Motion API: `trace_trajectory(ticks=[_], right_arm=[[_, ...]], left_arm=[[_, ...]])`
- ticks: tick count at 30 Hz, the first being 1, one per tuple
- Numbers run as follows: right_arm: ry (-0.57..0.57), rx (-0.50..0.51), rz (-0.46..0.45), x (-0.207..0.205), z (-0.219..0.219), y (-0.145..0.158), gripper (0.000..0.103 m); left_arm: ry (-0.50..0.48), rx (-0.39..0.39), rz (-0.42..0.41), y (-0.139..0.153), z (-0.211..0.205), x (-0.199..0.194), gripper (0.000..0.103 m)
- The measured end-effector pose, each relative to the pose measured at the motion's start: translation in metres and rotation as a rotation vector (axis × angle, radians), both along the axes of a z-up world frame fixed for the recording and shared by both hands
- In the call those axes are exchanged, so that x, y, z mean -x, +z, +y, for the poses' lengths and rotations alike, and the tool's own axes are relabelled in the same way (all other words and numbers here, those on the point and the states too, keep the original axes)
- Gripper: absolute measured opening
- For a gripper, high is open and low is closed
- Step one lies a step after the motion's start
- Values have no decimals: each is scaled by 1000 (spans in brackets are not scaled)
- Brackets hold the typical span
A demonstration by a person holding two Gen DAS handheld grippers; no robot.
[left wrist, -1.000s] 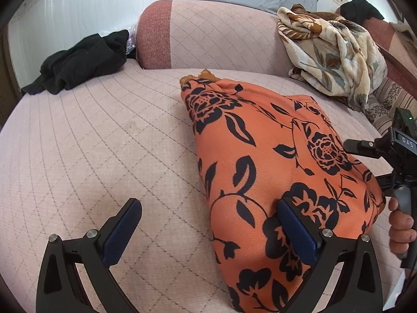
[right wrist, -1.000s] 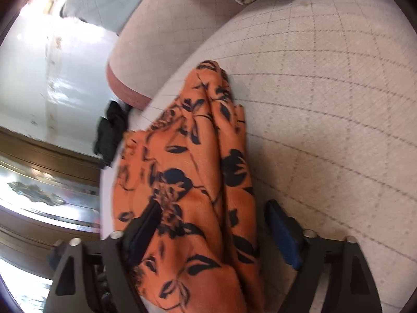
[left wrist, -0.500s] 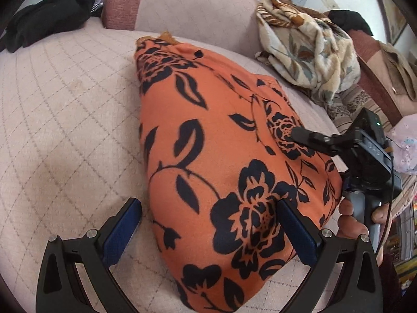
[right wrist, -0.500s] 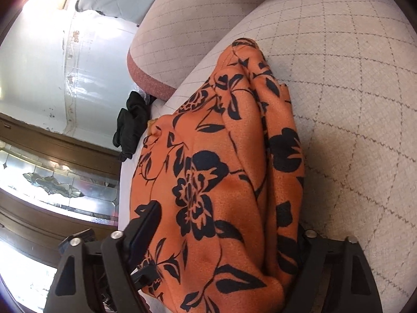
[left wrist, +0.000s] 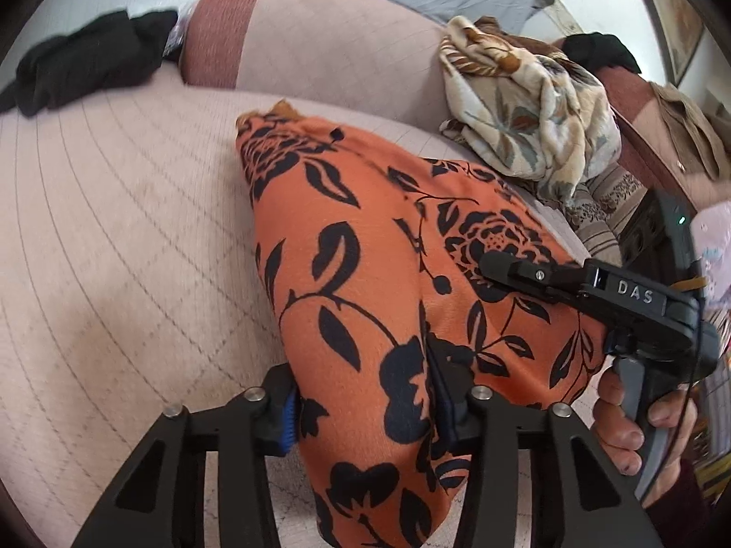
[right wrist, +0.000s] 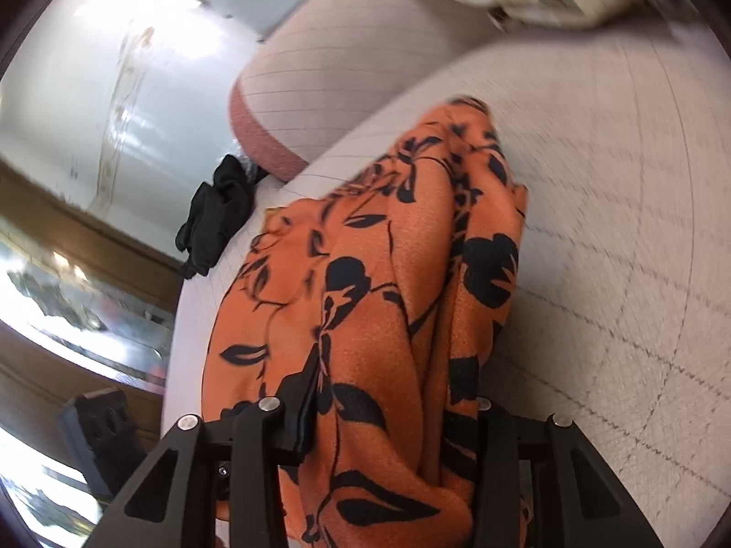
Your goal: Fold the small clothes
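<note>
the left gripper (left wrist: 365, 392) has its black fingers with blue pads pinched on the near edge of the orange cloth with black flower print (left wrist: 365, 274), and the right gripper (right wrist: 393, 411) is likewise clamped on a bunched fold of it. the cloth lies lengthwise on the pale pink quilted sofa seat (left wrist: 114, 237). farther back sit a crumpled black garment (left wrist: 87, 64), a rounded pink bolster (left wrist: 320, 45) and a cream floral blanket (left wrist: 530, 123).

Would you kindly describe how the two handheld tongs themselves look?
Left tongs: matte black angular struts, silver bolts, ribbed blue pads. Right tongs: the same black frame; from the left wrist view, white "DAS" lettering, a thin black cable, a small green light, and a grey trigger.
</note>
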State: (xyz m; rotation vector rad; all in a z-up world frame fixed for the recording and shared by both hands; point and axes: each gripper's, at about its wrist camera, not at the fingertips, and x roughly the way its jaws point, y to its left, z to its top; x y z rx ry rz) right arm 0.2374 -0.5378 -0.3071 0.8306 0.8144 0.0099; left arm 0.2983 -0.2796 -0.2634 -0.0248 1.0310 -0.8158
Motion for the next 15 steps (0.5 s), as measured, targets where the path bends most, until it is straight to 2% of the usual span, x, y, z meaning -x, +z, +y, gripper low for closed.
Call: trace_trajectory(ticks=[6, 15], right_arm=[[13, 73, -58, 7, 20, 30, 41], [9, 38, -145, 33, 53, 55, 41]], left_arm=[[15, 22, -61, 21, 17, 6, 46], [16, -8, -168, 57, 54, 48, 46]])
